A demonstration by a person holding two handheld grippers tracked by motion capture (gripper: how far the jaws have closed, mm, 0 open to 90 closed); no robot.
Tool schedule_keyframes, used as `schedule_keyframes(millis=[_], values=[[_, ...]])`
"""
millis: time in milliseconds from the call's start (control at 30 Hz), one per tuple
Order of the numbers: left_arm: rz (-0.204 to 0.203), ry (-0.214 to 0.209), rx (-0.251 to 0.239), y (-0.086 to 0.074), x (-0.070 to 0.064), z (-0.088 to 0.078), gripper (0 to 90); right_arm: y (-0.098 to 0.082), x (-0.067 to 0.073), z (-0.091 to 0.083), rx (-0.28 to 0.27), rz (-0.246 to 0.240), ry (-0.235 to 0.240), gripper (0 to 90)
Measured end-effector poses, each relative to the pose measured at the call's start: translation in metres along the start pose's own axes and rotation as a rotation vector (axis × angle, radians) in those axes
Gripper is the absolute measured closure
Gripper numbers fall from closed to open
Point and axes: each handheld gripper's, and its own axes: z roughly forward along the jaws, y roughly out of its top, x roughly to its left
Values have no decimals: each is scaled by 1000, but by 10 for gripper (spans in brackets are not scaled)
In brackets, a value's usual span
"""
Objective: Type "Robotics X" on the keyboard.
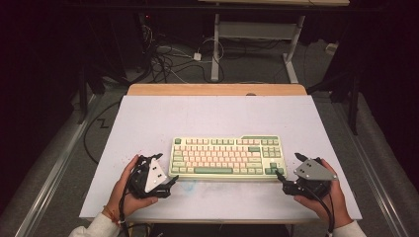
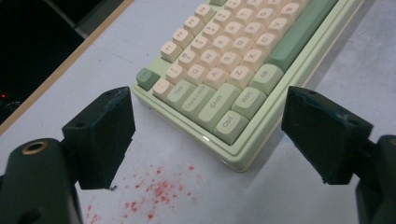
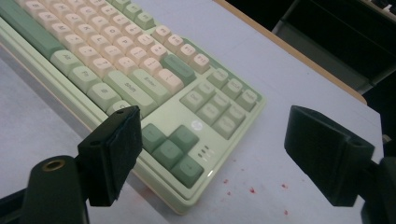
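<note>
Green-and-cream keyboard (image 1: 226,157) between open left gripper (image 1: 172,181) and right gripper (image 1: 281,177).

Keyboard (image 1: 227,156) on the table (image 1: 207,113), left tool (image 1: 170,181) at its near-left corner, right tool (image 1: 282,180) at its near-right corner

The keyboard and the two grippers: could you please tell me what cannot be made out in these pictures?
- Keyboard legends: too small in the high view.
- Its far keys: cut off by the top edge in the left gripper view.
- Its left half: cut off by the edge in the right gripper view.
- Left gripper and right gripper jaw tips: dark and small in the high view.
</note>
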Motion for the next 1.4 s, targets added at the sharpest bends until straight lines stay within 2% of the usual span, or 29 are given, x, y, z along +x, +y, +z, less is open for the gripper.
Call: schedule_keyframes(millis=[267,700,900,1200,1400], values=[[-14,-2,20,-11,-1,0,164,-11,-7,-4,15,22,-28,194],[-57,-8,48,-32,8,-8,163,-32,-14,-6,54,55,-39,189],[-69,-11,68,-41,10,-8,163,-43,-15,-6,51,79,-43,185],[-71,-11,68,-42,7,-10,164,-40,-12,-6,27,76,-24,170],[-60,-18,69,-42,6,-10,164,-37,-9,-10,20,66,-35,170]])
